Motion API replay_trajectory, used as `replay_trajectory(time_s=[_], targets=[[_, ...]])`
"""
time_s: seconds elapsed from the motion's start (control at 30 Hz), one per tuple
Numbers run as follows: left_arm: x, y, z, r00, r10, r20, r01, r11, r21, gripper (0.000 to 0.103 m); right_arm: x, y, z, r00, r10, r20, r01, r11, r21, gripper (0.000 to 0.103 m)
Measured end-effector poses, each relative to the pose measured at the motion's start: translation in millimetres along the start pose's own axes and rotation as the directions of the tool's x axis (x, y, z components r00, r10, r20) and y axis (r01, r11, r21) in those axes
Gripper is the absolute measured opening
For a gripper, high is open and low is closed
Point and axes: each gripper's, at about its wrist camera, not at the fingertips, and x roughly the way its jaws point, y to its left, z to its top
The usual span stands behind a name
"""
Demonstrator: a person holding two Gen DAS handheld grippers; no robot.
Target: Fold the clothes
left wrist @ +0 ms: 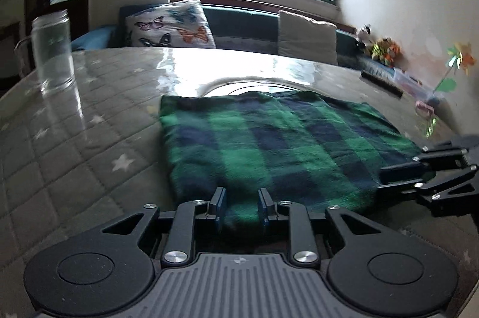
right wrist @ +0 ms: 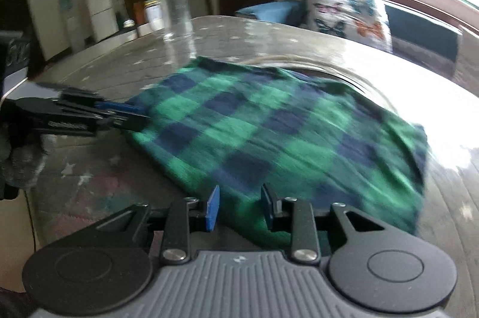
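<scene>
A: Start at the fingers. What does the left gripper (left wrist: 241,205) have?

B: Its two fingers stand partly open with the near hem of the green and navy checked cloth (left wrist: 269,144) bunched between them. The blue pads flank the fabric, but whether they pinch it cannot be told from its own view. In the right wrist view, the same gripper (right wrist: 131,116) reaches in from the side to the cloth's left corner, and its grip is no clearer there.

A: And the right gripper (right wrist: 239,208)?

B: Also partly open, a little wider, with the cloth's near edge lying in the gap. The pads look to stand clear of the fabric on both sides, so it probably holds nothing. From the left wrist view it (left wrist: 401,177) sits at the cloth's right corner.

A: Where is the cloth?

B: Flat on the quilted, star-printed table (left wrist: 89,144), near the middle, its far edge over a round glass inset. A clear glass jar (left wrist: 54,48) stands well apart on the left.

A: How far along is the folding?

B: Judging by the thick, rounded edges, the cloth is already folded into a rough rectangle. It looks soft, a bit rumpled at the far corner. Perhaps one more fold or a final tidy remains.
</scene>
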Motion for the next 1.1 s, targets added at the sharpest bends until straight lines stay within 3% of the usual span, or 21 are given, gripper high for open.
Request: replay_trajectory(time_s=[0.2, 0.37, 0.57, 0.7, 0.87, 1.0, 1.1], targets=[[-6, 6, -4, 1.000, 0.018, -0.001, -0.018, 1.000, -0.016, 0.025, -26, -38, -27, 0.996, -0.083, 0.010, 0.081, 0.986, 0.143, 0.030], [-10, 8, 2, 1.000, 0.022, 0.000, -0.022, 0.999, -0.029, 0.025, -45, -59, -34, 0.987, -0.160, -0.004, 0.158, 0.969, 0.188, 0.029], [-7, 1, 22, 0.999, 0.013, 0.034, -0.013, 1.000, -0.001, 0.027, -44, -60, -9, 0.985, -0.153, 0.078, 0.137, 0.975, 0.173, 0.030], [10, 7, 27, 0.999, 0.036, -0.001, -0.036, 0.999, -0.003, 0.029, -24, -68, -4, 0.988, -0.145, 0.061, 0.132, 0.974, 0.186, 0.030], [22, 20, 23, 0.997, 0.069, -0.036, -0.070, 0.997, -0.025, 0.049, -24, -84, -10, 0.985, -0.170, 0.037, 0.158, 0.961, 0.225, 0.031], [24, 21, 29, 0.997, 0.074, -0.037, -0.075, 0.997, -0.026, 0.059, -24, -91, 4, 0.980, -0.187, 0.060, 0.170, 0.961, 0.217, 0.037], [30, 18, 34, 0.996, 0.086, -0.038, -0.087, 0.996, -0.018, 0.073, -12, -98, 18, 0.980, -0.180, 0.079, 0.159, 0.962, 0.223, 0.037]])
